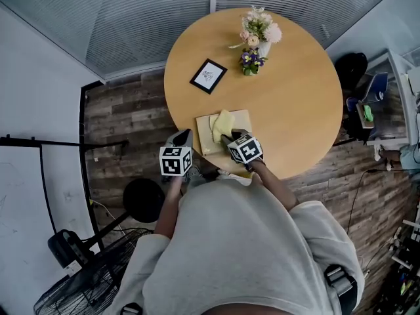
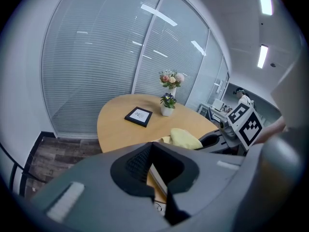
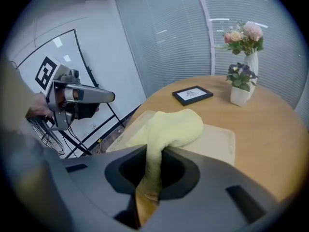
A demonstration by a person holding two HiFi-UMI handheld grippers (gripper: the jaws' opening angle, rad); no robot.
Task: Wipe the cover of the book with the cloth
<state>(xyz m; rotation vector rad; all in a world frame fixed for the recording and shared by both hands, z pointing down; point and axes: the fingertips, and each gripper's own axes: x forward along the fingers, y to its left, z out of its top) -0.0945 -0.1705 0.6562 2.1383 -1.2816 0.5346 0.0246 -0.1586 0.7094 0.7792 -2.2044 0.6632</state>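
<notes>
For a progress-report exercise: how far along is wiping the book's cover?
Done: the cloth is clamped in the right gripper and laid on the book. In hand: the wipe, cloth on the cover's middle. Remaining: probably the bare margins either side; the left gripper is off the book.

Round wooden table (image 1: 295, 110) — carrying a book (image 1: 243, 119), framed picture (image 1: 209, 75), flower vase (image 1: 264, 48), small flowerpot (image 1: 249, 69).
</notes>
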